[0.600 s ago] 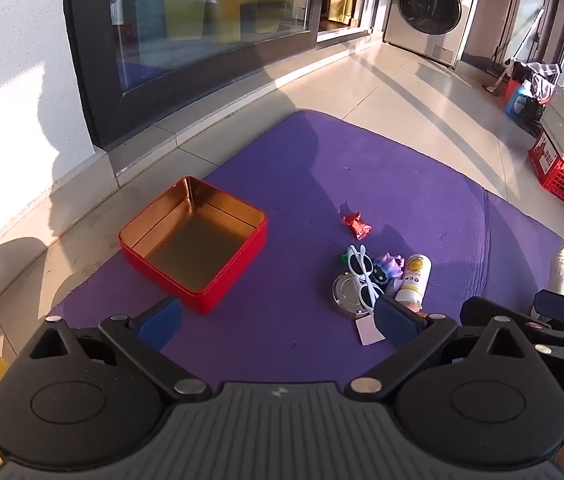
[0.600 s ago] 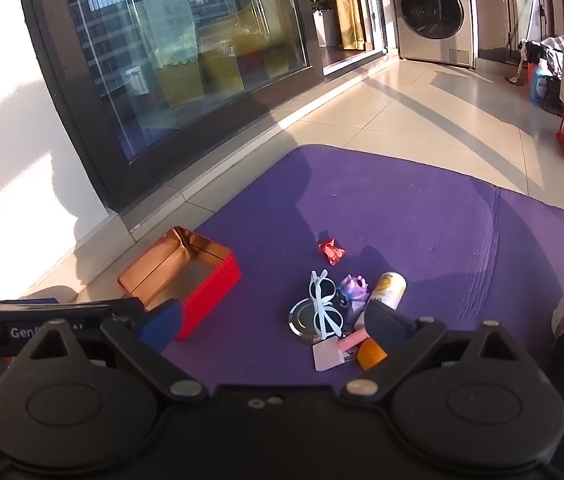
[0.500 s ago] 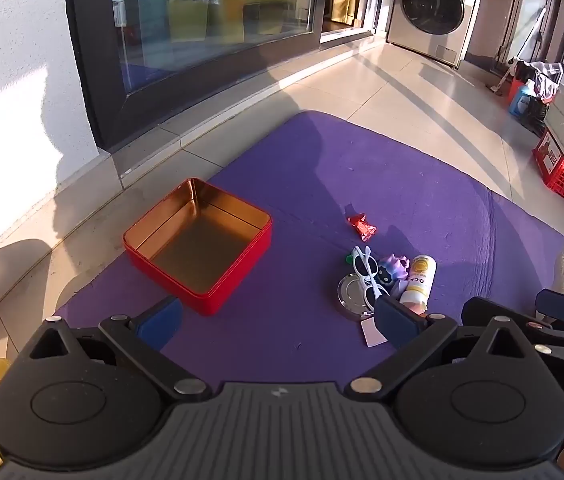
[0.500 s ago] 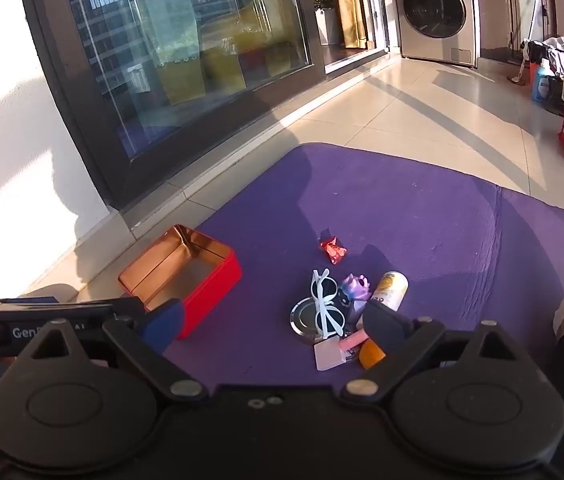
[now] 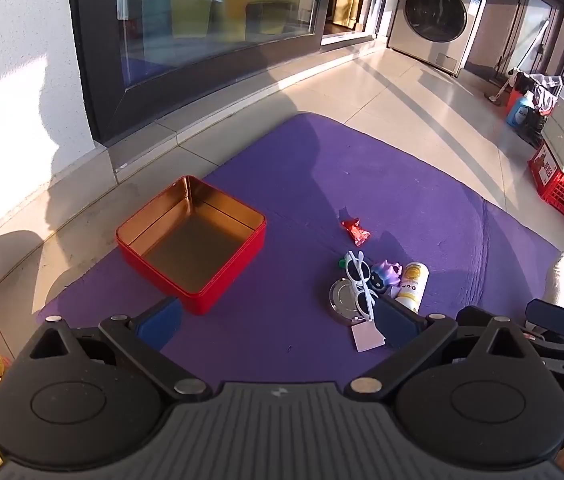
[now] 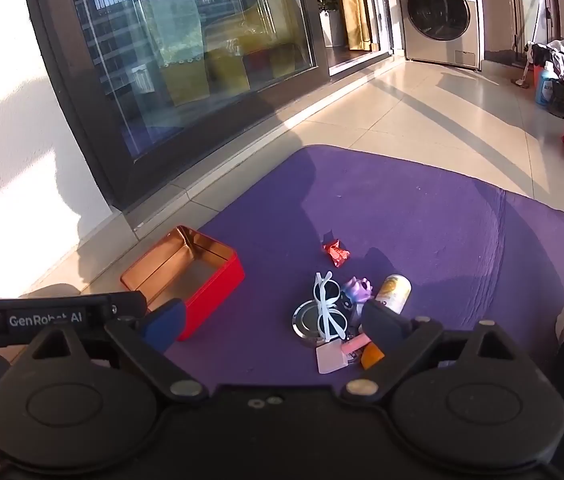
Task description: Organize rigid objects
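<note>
An open red tin box (image 5: 191, 242) with a gold inside sits empty on the purple mat (image 5: 402, 200); it also shows in the right wrist view (image 6: 185, 276). A pile lies to its right: white sunglasses (image 5: 358, 280) over a round metal lid (image 5: 344, 300), a purple toy (image 5: 388, 272), a small yellow-white bottle (image 5: 412, 286), a pink card (image 5: 368, 336) and a red wrapper (image 5: 356, 232). My left gripper (image 5: 277, 322) is open and empty above the mat. My right gripper (image 6: 271, 322) is open and empty, its right finger over the pile.
A glass sliding door (image 6: 185, 56) and white wall run along the left. A washing machine (image 6: 438, 20) stands far back. A red crate (image 5: 558, 188) and boxes stand at right. A person's socked foot (image 5: 560, 280) rests on the mat's right edge.
Both grippers have drifted slightly; the tin and pile sit a little further right in the left view. Nothing was taken hold of or moved.
</note>
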The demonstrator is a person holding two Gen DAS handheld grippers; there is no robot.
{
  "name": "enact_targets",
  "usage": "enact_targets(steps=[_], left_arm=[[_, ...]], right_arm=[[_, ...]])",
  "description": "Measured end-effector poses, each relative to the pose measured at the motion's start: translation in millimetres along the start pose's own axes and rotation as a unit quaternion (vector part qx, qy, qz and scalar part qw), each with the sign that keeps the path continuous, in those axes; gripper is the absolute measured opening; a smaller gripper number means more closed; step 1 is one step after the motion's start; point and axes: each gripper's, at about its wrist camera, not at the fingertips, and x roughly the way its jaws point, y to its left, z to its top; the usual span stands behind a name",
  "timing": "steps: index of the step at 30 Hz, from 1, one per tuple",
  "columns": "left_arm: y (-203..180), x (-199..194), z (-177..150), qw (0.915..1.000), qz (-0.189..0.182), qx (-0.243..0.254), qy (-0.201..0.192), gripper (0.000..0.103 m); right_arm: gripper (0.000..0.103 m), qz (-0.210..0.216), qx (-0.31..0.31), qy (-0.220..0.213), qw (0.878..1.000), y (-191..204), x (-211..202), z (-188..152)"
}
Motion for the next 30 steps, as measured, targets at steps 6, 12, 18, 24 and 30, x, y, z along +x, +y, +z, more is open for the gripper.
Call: enact_targets(steps=[6,12,18,24,30], left_arm=[[0.3,0.2,1.2,1.0000,-0.004,-0.002,0.001,0.102],[2.0,1.2,1.9,1.0000,0.000,-0.006,-0.001,0.103],[6.3,3.3,2.8,0.9999,-0.002,-0.016,0.003,0.103],[7.5,2.8,2.4,0.9999,-0.006,-0.011,-0.002,0.103],[6.5,1.1,1.2,0.9999,-0.012,-0.005,-0.006,0.103]], right_arm=[[0.093,0.000,-0.001,0.000,1.000,0.3,-2.1,1.3],[0.092,0.001,-0.002,-0.002,1.000,0.5,-3.2,1.8],[0.092,0.004,0.002,-0.004,1.000,-1.8,-2.9,0.6],[0.089,-0.007,-0.002,-0.005,1.000,-1.4,-4.0,2.7],[0.089,-0.020,-0.006,-0.013,1.000,-0.5,-8.2,3.9]])
